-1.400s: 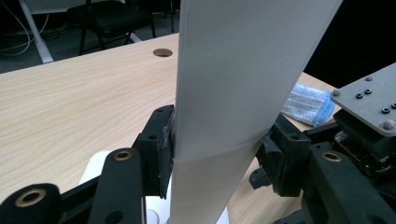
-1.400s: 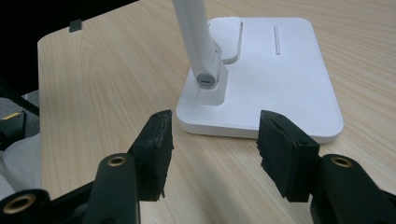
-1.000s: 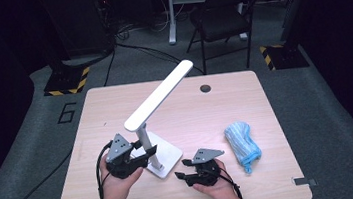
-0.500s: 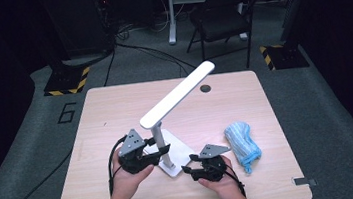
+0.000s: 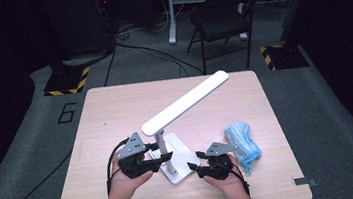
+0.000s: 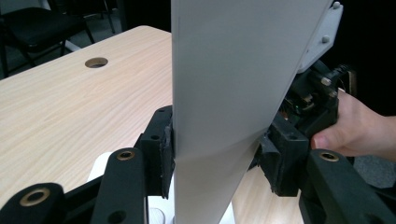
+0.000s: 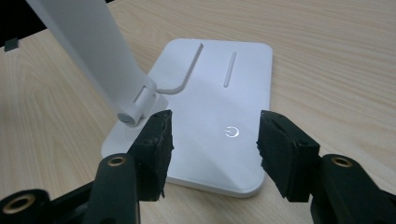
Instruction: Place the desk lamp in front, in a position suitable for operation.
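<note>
A white desk lamp stands on the wooden table, its long head slanting up to the back right. My left gripper is shut on the lamp's upright stem, with both black pads against its sides. The flat white base lies to the right of that grip. My right gripper stands open at the base's near right edge. In the right gripper view the power button lies between the two pads of my right gripper, which touch nothing. The hinge sits by the left pad.
A crumpled blue cloth lies on the table right of my right hand. A cable hole is cut in the tabletop toward the back. A black folding chair and cables stand on the floor beyond the table.
The lamp has shifted to the right across the table with my left gripper on its stem. My right gripper has drawn a little to the right as well, staying by the base.
</note>
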The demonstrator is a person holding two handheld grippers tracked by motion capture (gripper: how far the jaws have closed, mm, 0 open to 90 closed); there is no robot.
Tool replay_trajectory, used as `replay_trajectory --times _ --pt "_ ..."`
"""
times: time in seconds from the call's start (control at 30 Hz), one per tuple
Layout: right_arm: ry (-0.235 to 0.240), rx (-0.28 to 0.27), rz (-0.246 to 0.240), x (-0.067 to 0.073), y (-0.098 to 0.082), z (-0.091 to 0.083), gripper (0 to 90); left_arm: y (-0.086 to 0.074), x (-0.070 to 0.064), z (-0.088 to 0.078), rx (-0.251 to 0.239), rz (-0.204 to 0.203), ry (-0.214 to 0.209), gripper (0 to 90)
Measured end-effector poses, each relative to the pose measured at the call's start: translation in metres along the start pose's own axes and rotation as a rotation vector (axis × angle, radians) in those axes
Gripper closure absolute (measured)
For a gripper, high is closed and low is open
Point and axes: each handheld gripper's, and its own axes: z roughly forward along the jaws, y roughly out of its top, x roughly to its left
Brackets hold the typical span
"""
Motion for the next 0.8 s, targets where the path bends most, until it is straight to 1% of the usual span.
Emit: replay_trajectory --times 0.03,0.07,0.1,0.13,0.2,0.23,0.27,0.3,0.37,0.4,0.43,0.47,0.5,0.53,0.57,0.63,0.67,0.7,0.77,0.8 --pt "-0.003 0.003 0.002 0.000 0.000 -0.001 44.9 -0.002 0.000 -0.002 -0.006 -0.008 -0.005 51.1" --pt "-0.003 0.000 -0.006 0.000 0.000 -0.001 44.9 -0.003 0.001 -0.004 -0.009 -0.015 -0.009 50.9" --pt "-0.008 0.002 -0.011 0.000 0.000 -0.002 44.9 -0.004 0.001 -0.005 -0.022 -0.019 0.001 50.8" --pt "-0.017 -0.002 -0.006 0.001 0.000 -0.003 44.9 -0.005 0.000 -0.007 -0.019 -0.035 -0.007 50.7" --pt "-0.025 -0.004 -0.014 0.001 0.000 -0.003 44.8 -0.006 0.001 -0.010 -0.019 -0.031 0.000 50.4" --pt "-0.026 -0.002 -0.004 0.001 0.000 -0.004 44.8 -0.006 0.001 -0.011 -0.021 -0.027 0.008 50.2" --pt "-0.027 -0.002 -0.006 0.000 0.000 -0.004 44.7 -0.006 0.000 -0.013 -0.016 -0.030 0.012 49.9" --pt "-0.025 -0.002 -0.009 0.000 0.000 -0.005 44.7 -0.006 0.001 -0.015 -0.016 -0.014 0.025 49.8" --pt "-0.031 -0.010 -0.017 -0.001 0.000 -0.007 44.6 -0.006 0.001 -0.018 -0.014 -0.024 0.029 49.8" --pt "-0.032 -0.011 -0.022 -0.001 0.001 -0.008 44.5 -0.006 0.001 -0.019 -0.015 -0.031 0.025 49.8" --pt "-0.041 -0.008 -0.011 -0.001 0.001 -0.010 44.5 -0.006 0.001 -0.021 -0.012 -0.028 0.024 49.8" --pt "-0.043 -0.016 -0.020 -0.002 0.001 -0.011 44.5 -0.006 0.001 -0.022 -0.019 -0.028 0.032 49.8" --pt "-0.047 -0.015 -0.016 -0.003 0.002 -0.013 44.5 -0.006 0.001 -0.023 -0.019 -0.024 0.035 49.8" --pt "-0.060 -0.014 -0.012 -0.004 0.003 -0.015 44.6 -0.006 0.001 -0.024 -0.025 -0.033 0.039 49.8" --pt "-0.073 -0.022 -0.021 -0.007 0.004 -0.017 44.6 -0.006 0.001 -0.025 -0.021 -0.029 0.042 49.8" --pt "-0.090 -0.033 -0.007 -0.010 0.005 -0.022 44.5 -0.007 0.001 -0.025 -0.024 -0.024 0.047 49.8" --pt "-0.101 -0.030 0.006 -0.013 0.006 -0.026 44.4 -0.007 0.001 -0.026 -0.024 -0.023 0.048 49.6" --pt "-0.108 -0.031 0.021 -0.015 0.006 -0.028 44.2 -0.008 0.000 -0.025 -0.028 -0.037 0.047 49.5" --pt "-0.123 -0.037 0.050 -0.021 0.006 -0.033 43.7 -0.008 0.000 -0.025 -0.027 -0.024 0.056 48.9" --pt "-0.129 -0.029 0.054 -0.025 0.006 -0.036 43.7 -0.008 0.000 -0.025 -0.029 -0.023 0.058 49.0"
